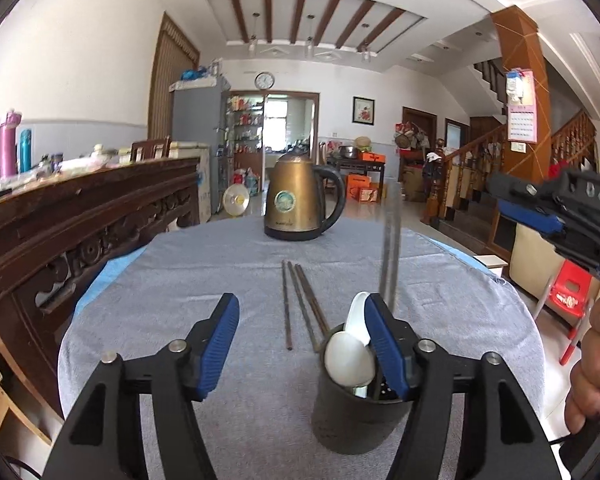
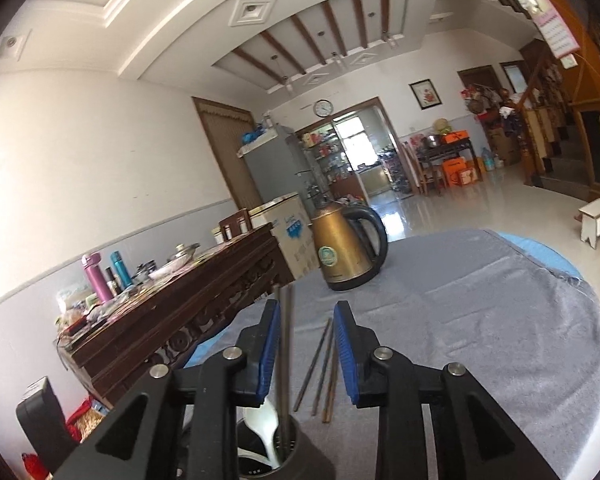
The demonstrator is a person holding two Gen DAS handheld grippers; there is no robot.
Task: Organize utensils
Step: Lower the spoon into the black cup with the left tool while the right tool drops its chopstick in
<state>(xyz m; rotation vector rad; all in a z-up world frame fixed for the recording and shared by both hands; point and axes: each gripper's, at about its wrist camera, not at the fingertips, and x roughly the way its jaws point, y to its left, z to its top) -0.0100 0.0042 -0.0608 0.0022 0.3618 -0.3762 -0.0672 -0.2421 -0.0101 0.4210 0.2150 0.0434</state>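
Note:
A dark utensil cup (image 1: 356, 420) stands near the front of the grey-clothed round table (image 1: 188, 280), with white spoons (image 1: 348, 360) in it. A thin metal chopstick pair (image 1: 390, 248) stands upright in the cup, blurred. My left gripper (image 1: 302, 300) is open; its right pad is at the cup's rim and its left pad is well clear. Three brown chopsticks (image 1: 300, 304) lie on the cloth ahead. My right gripper (image 2: 307, 306) is open above the cup (image 2: 300, 456), the upright chopsticks (image 2: 286, 352) just beside its left pad. It also shows at the right (image 1: 496, 194), held by a hand.
A brass-coloured kettle (image 1: 300, 196) stands at the table's far side. A carved dark wooden sideboard (image 1: 80, 216) crowded with bottles runs along the left. A red plastic stool (image 1: 572, 292) is on the floor at the right, and a small white stool (image 2: 596, 220) stands farther off.

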